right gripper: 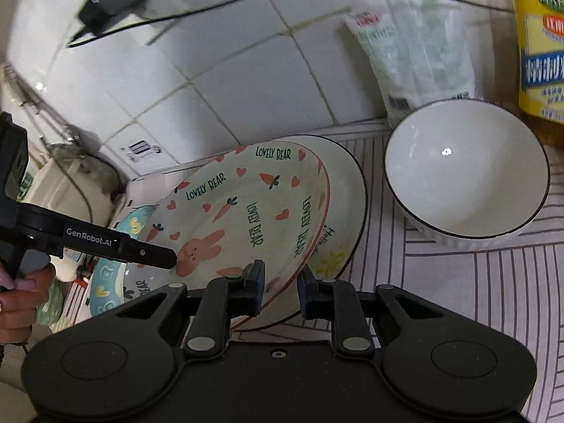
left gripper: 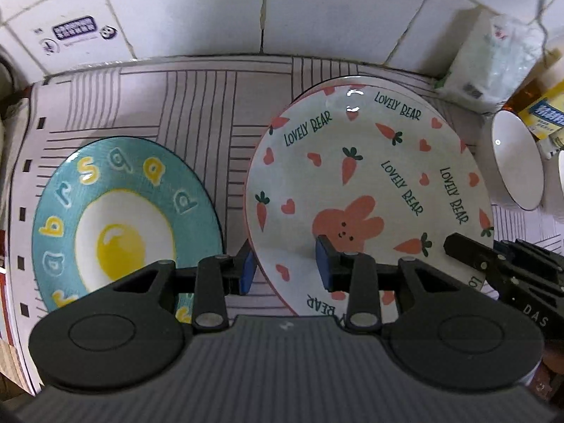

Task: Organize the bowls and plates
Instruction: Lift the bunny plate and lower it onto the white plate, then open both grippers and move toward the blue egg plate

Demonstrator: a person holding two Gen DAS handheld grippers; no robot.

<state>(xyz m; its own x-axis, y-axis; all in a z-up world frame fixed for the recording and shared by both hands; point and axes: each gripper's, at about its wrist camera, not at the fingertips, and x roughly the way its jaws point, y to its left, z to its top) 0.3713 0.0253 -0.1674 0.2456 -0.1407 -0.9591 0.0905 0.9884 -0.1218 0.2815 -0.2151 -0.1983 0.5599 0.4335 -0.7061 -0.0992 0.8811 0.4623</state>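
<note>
A "Lovely Bear" bunny plate [left gripper: 366,183] lies on top of a white plate with a black rim [right gripper: 347,211]. A teal fried-egg plate [left gripper: 120,222] lies to its left. My left gripper [left gripper: 285,268] is open, its jaws astride the bunny plate's left rim. My right gripper [right gripper: 280,290] is open, its jaws astride the near edge of the two stacked plates; it also shows in the left wrist view [left gripper: 469,253]. A white bowl with a black rim [right gripper: 465,172] stands to the right.
A striped mat [left gripper: 197,105] covers the counter, with a tiled wall [left gripper: 317,10] behind. A plastic bag [right gripper: 419,49] and a yellow packet [right gripper: 539,53] stand at the back right. A black adapter and cable [right gripper: 109,3] hang on the wall.
</note>
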